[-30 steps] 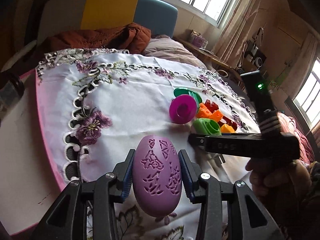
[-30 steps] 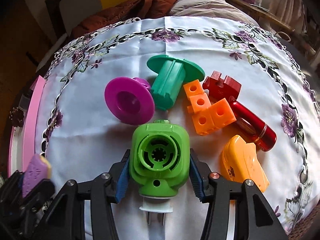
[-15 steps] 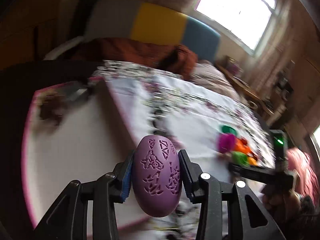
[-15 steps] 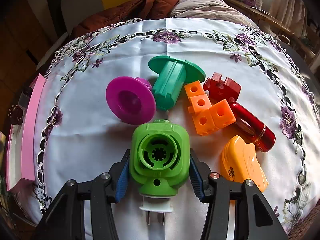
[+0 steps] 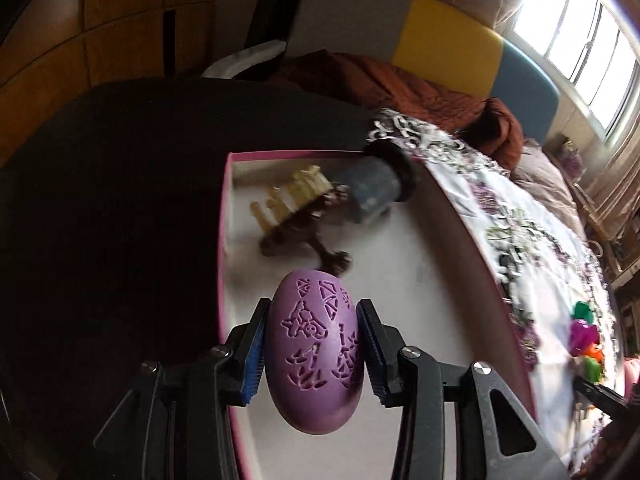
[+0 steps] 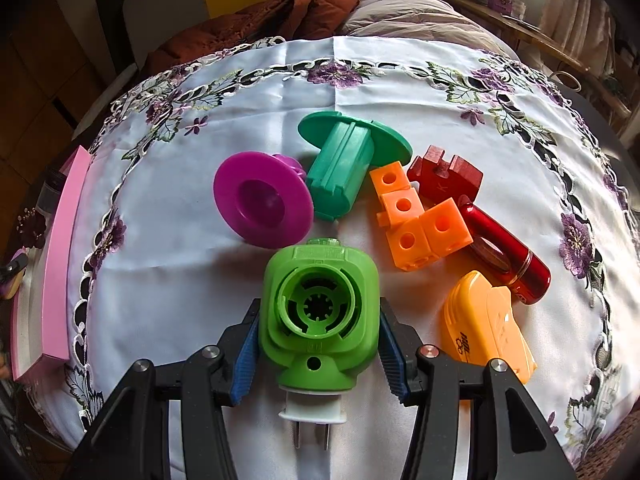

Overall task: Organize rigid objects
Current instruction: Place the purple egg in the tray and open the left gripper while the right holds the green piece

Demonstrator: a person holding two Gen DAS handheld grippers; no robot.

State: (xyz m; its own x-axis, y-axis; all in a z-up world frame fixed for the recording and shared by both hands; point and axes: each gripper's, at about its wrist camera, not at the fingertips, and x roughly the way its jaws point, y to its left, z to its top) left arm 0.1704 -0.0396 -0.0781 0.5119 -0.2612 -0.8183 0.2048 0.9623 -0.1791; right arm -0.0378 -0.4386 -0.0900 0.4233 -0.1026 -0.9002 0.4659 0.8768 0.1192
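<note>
My left gripper [image 5: 313,354] is shut on a purple egg-shaped piece [image 5: 314,356] with carved patterns and holds it over the white floor of a pink-rimmed box [image 5: 223,240]. My right gripper [image 6: 318,344] is shut on a green plug-like adapter [image 6: 318,312] with a white pronged base, its blue pads pressing on both sides. Beyond it on the embroidered cloth lie a magenta spool [image 6: 262,204], a teal spool [image 6: 344,168], joined orange cubes [image 6: 416,220], a dark red block [image 6: 444,174], a red cylinder [image 6: 506,258] and an orange-yellow piece [image 6: 484,324].
In the box's far end lie a dark ornate object with yellowish pieces [image 5: 296,216] and a blue-grey cylinder [image 5: 372,188]. The pink box [image 6: 64,256] sits at the cloth's left edge. A dark surface lies left of the box. A bed with a brown quilt [image 6: 280,12] stands behind.
My left gripper has swung left with the purple egg, from above the white cloth to above the pink box. The right gripper and the green adapter have stayed still.
</note>
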